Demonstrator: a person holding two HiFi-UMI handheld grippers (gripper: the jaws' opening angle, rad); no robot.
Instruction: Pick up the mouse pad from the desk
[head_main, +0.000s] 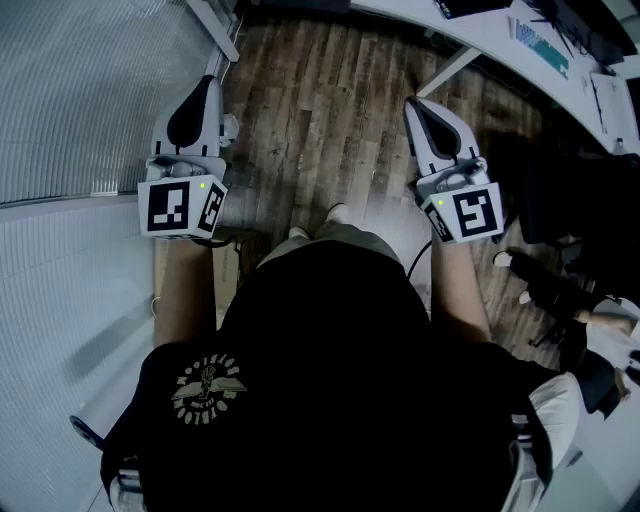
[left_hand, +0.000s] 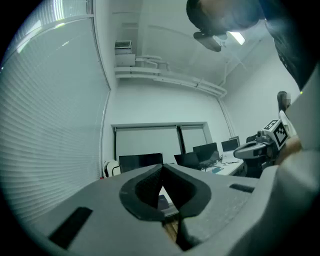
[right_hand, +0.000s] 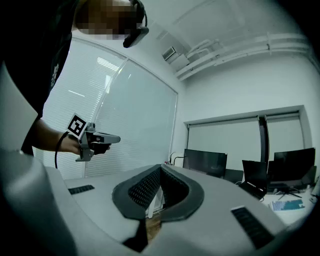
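I cannot make out a mouse pad in any view. My left gripper (head_main: 207, 84) and right gripper (head_main: 413, 103) are held level side by side over a wooden floor, well short of the white desk (head_main: 480, 28) at the upper right. In the left gripper view the left gripper (left_hand: 162, 173) has its jaws closed together with nothing between them. The right gripper (right_hand: 161, 171) looks the same in its own view, shut and empty. Each gripper also appears in the other's view: the right gripper (left_hand: 260, 148) and the left gripper (right_hand: 96, 140). A flat teal item (head_main: 541, 44) lies on the desk.
A glass wall with blinds (head_main: 80, 90) runs along the left. Dark monitors (left_hand: 200, 151) stand on desks ahead. A black chair (head_main: 572, 190) stands at the right, near the desk's slanted leg (head_main: 452, 68). The wooden floor (head_main: 320, 120) stretches between me and the desk.
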